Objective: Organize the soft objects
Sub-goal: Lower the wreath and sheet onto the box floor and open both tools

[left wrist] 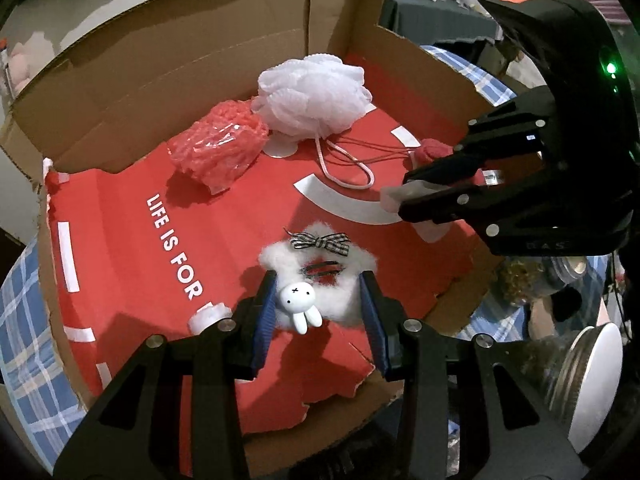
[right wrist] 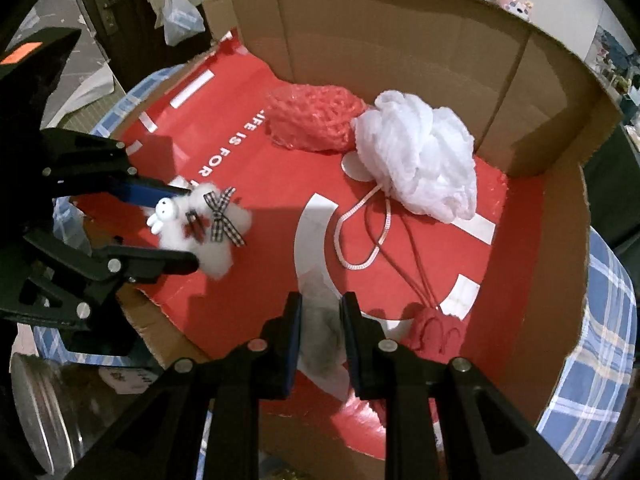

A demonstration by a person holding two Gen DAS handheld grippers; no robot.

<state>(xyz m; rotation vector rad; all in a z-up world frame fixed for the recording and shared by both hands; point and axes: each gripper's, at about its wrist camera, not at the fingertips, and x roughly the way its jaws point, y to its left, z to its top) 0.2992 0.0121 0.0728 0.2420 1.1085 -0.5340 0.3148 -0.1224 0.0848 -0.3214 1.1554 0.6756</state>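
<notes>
Holding a fluffy white star [left wrist: 316,280] in your left gripper [left wrist: 320,312], you have its blue pads pressed on the star's two sides above the red floor of the cardboard box [left wrist: 200,60]. The star carries a checked bow [left wrist: 320,240] and a small white rabbit [left wrist: 298,304]. Further in lie a red mesh bundle [left wrist: 218,144] and, touching it, a white bath pouf [left wrist: 312,92] with its cord loop trailing forward. At right your right gripper [left wrist: 394,196] is clamped on a pale soft piece [left wrist: 390,198].

From the right wrist, your right gripper [right wrist: 320,312] pinches that greyish soft piece [right wrist: 320,328] between nearly closed pads. A red soft item [right wrist: 434,332] sits just beside it. Your left gripper [right wrist: 192,224] holds the star [right wrist: 216,224] at left; the pouf [right wrist: 420,156] and bundle [right wrist: 316,120] lie near the back wall.
</notes>
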